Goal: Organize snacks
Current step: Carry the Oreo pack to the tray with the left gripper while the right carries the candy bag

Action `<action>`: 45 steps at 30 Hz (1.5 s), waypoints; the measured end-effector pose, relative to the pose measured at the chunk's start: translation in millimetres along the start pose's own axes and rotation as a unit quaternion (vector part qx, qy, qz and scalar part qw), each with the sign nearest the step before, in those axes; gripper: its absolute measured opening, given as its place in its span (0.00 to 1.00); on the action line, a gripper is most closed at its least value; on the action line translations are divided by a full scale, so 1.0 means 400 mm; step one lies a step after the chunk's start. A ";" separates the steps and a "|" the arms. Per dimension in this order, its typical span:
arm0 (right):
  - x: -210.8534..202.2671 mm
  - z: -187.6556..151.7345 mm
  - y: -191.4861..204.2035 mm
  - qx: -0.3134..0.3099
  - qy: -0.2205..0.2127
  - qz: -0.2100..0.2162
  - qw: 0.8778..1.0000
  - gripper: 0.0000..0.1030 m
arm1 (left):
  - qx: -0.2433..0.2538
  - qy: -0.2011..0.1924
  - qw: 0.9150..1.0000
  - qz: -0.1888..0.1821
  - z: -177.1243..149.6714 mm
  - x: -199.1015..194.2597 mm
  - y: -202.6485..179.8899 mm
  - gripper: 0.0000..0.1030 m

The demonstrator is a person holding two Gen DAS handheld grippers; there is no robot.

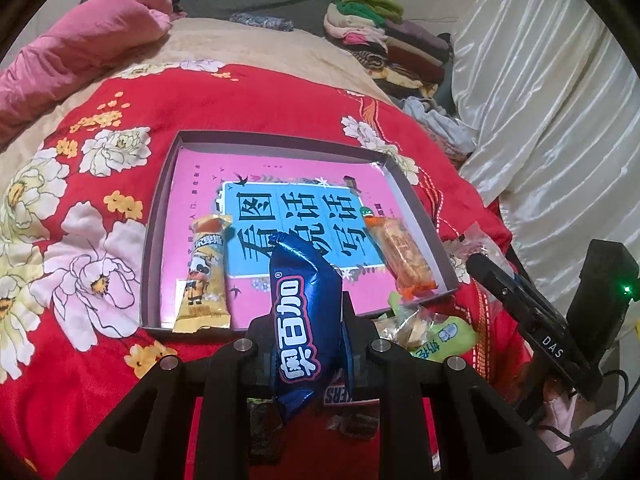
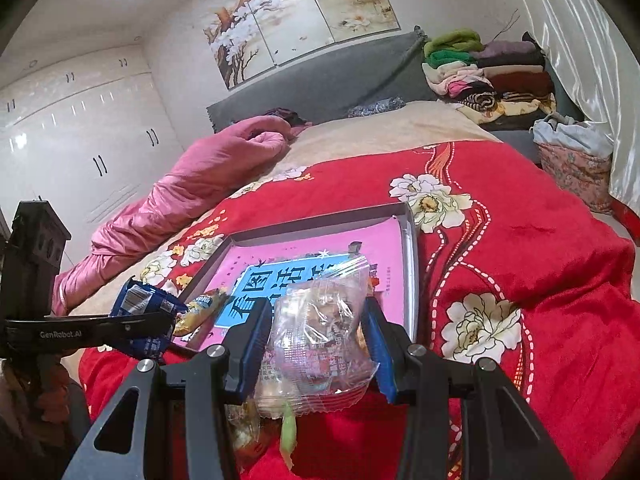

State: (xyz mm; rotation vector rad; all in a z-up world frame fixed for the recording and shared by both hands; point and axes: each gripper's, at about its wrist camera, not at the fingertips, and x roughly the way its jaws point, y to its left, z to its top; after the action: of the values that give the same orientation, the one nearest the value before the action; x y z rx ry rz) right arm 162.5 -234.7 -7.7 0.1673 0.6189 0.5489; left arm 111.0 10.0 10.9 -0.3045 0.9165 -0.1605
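A shallow box (image 1: 158,216) with a pink printed bottom lies on the red flowered bedspread; it also shows in the right wrist view (image 2: 412,264). In it lie a yellow snack pack (image 1: 204,280) at the left and an orange snack pack (image 1: 404,256) at the right. My left gripper (image 1: 306,320) is shut on a blue snack pack (image 1: 306,308), held just before the box's near edge. My right gripper (image 2: 316,336) is shut on a clear snack pack (image 2: 320,336) near the box's right front corner. More snacks (image 1: 432,332) lie loose below.
A pink quilt (image 2: 192,184) lies at the left of the bed. Folded clothes (image 2: 492,76) are stacked at the headboard. A white curtain (image 1: 540,92) hangs at the right. The right gripper (image 1: 520,300) shows at the left view's right side.
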 end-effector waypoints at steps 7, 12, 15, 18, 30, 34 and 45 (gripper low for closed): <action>0.008 0.010 -0.013 0.006 -0.003 0.004 1.000 0.45 | -0.002 -0.001 1.000 0.004 0.006 0.018 -0.001 0.22; 0.011 0.015 -0.013 0.005 -0.005 0.007 1.000 0.45 | -0.004 -0.001 1.000 0.006 0.012 0.029 -0.003 0.22; 0.013 0.020 -0.015 0.004 -0.008 0.008 1.000 0.45 | -0.006 -0.002 1.000 0.006 0.015 0.034 -0.002 0.22; 0.013 0.024 -0.016 0.003 -0.012 0.008 1.000 0.45 | -0.008 -0.004 1.000 0.007 0.018 0.037 0.001 0.22; 0.033 0.037 -0.026 0.003 -0.013 0.004 1.000 0.45 | -0.015 -0.007 1.000 0.005 0.034 0.053 0.007 0.22; 0.047 0.039 -0.031 0.004 -0.010 -0.003 1.000 0.45 | -0.017 -0.007 1.000 0.008 0.041 0.064 0.011 0.22; 0.082 0.043 -0.062 0.019 -0.003 -0.023 1.000 0.45 | -0.021 -0.002 1.000 0.009 0.049 0.108 0.029 0.22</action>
State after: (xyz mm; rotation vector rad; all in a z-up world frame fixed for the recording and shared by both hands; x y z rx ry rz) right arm 205.9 -237.8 -18.1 0.1909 0.6264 0.4926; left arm 152.8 13.4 -14.5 -0.3364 0.9191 -0.1242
